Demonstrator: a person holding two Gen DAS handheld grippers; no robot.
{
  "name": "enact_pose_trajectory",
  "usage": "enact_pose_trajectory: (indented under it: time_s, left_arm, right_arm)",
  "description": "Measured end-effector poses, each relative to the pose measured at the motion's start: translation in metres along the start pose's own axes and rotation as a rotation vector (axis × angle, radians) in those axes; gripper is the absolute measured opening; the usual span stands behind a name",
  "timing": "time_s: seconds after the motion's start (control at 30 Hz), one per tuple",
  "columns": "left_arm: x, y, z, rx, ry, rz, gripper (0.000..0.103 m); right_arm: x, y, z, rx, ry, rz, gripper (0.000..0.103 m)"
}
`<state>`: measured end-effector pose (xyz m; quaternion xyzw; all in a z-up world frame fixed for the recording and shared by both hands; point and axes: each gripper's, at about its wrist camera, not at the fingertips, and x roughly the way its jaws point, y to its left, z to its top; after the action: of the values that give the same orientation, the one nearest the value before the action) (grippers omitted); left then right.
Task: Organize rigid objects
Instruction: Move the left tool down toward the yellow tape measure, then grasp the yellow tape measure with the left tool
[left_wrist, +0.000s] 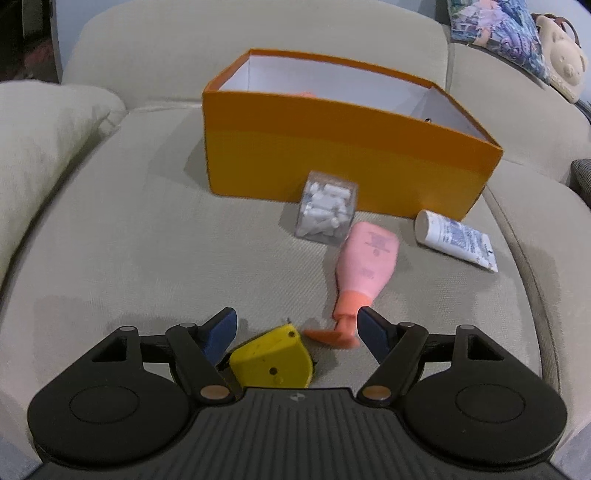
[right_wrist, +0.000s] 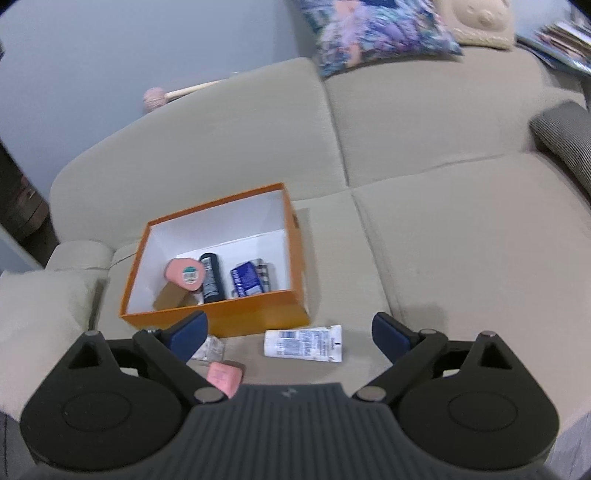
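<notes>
1. The left hand-held gripper (left_wrist: 297, 332) hovered low over the beige sofa (left_wrist: 147, 240), its blue-padded jaws spread wide and gripping nothing; a yellow tape measure (left_wrist: 271, 360) lay between them, nearer the left pad.
2. A pink pump bottle (left_wrist: 364, 266) lay on its side just ahead, its orange nozzle close to the right pad.
3. A clear box of white pieces (left_wrist: 327, 212) sat against the orange box (left_wrist: 332, 162), with a white tube (left_wrist: 456, 240) lying nearby to the right.
4. The right hand-held gripper (right_wrist: 290, 332) hung higher, jaws equally wide and empty, above the same tube (right_wrist: 303, 343).
5. Inside the box (right_wrist: 258, 314) lay a pink container (right_wrist: 184, 273), a dark bottle (right_wrist: 211, 277) and a blue packet (right_wrist: 245, 280).
</notes>
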<state>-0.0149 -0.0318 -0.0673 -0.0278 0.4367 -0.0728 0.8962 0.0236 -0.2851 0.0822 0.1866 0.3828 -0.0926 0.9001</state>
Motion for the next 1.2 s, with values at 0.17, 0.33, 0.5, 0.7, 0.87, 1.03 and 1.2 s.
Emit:
enact_pose_trajectory:
  time_s: [0.17, 0.33, 0.5, 0.7, 0.87, 1.03, 1.2]
  left_arm:
    - [0.016, 0.008, -0.003, 0.008, 0.053, -0.004, 0.087]
    - [0.025, 0.009, -0.007, 0.129, 0.072, -0.014, 0.087]
    - [0.031, 0.008, -0.007, 0.305, 0.080, -0.045, 0.088]
    - [0.034, -0.001, -0.010, 0.504, 0.084, -0.092, 0.089]
    - [0.034, -0.002, -0.011, 0.601, 0.105, -0.156, 0.089]
    - [0.036, 0.001, -0.014, 0.604, 0.116, -0.177, 0.089]
    - [0.035, 0.005, -0.018, 0.583, 0.093, -0.187, 0.089]
  right_arm:
    - [0.004, 0.003, 0.002, 0.018, 0.013, 0.027, 0.096]
    - [0.009, 0.013, -0.001, -0.003, 0.033, 0.056, 0.097]
    - [0.014, 0.012, -0.003, 0.004, 0.056, 0.064, 0.097]
    - [0.014, 0.001, -0.005, 0.010, 0.060, 0.047, 0.097]
    - [0.015, -0.007, -0.004, 0.016, 0.066, 0.037, 0.097]
    - [0.020, -0.007, -0.006, 0.004, 0.083, 0.025, 0.097]
    - [0.026, -0.005, -0.008, -0.013, 0.099, 0.011, 0.098]
